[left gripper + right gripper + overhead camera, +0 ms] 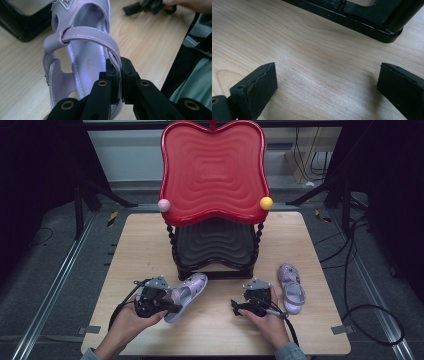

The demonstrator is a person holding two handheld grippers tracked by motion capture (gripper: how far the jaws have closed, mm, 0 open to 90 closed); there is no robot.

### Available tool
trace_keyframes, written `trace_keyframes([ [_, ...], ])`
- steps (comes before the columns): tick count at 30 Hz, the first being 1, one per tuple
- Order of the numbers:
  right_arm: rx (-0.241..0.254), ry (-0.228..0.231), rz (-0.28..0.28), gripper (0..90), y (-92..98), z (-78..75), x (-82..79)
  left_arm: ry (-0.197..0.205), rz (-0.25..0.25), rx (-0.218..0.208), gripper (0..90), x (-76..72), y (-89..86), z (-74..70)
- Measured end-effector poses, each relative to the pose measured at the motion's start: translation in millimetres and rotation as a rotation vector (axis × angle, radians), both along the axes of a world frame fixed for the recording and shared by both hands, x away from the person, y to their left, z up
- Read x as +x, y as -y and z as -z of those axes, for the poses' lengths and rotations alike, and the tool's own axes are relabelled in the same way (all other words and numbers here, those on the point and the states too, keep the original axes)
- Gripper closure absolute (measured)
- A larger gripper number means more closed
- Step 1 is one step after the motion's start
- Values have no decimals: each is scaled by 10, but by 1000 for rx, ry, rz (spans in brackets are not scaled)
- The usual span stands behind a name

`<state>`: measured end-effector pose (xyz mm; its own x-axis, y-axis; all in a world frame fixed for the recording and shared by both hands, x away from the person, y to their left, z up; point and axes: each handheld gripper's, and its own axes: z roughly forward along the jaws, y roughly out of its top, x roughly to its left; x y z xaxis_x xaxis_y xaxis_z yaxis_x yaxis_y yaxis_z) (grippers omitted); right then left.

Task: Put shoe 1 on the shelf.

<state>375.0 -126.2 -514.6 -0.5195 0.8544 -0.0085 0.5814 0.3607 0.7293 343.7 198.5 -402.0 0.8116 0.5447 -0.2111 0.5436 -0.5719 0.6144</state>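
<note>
lilac strappy sandal [82, 50], glittery toe patch

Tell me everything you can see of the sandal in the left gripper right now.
The held sandal is pale lilac, glossy like faux leather, with stitched edges, an open toe, side cutouts, a glittery patch near the toe and faint script on the insole. The left gripper has its jaws shut on the heel-side edge where a strap joins. It points toe-first toward the black shelf base, over the wooden table.

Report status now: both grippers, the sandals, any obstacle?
Left gripper shut on near sandal side strap. Right gripper open, empty. Second sandal lies right. Rack behind; nothing blocking.
</note>
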Motion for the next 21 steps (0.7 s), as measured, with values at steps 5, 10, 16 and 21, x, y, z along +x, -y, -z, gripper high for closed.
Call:
trace_keyframes([
  [5, 0, -1, 1, 31, -1, 0, -1, 15, -2, -37, 864, 41, 115, -116],
  [10, 1, 1, 0, 31, 0, 1, 0, 29, -29, -117, 864, 99, 242, -229],
  [16, 2, -1, 1, 31, -1, 1, -2, 80, -70, -175, 863, 175, 402, -369],
  [21, 0, 0, 0, 31, 0, 0, -1, 125, -109, -218, 864, 252, 506, -438],
])
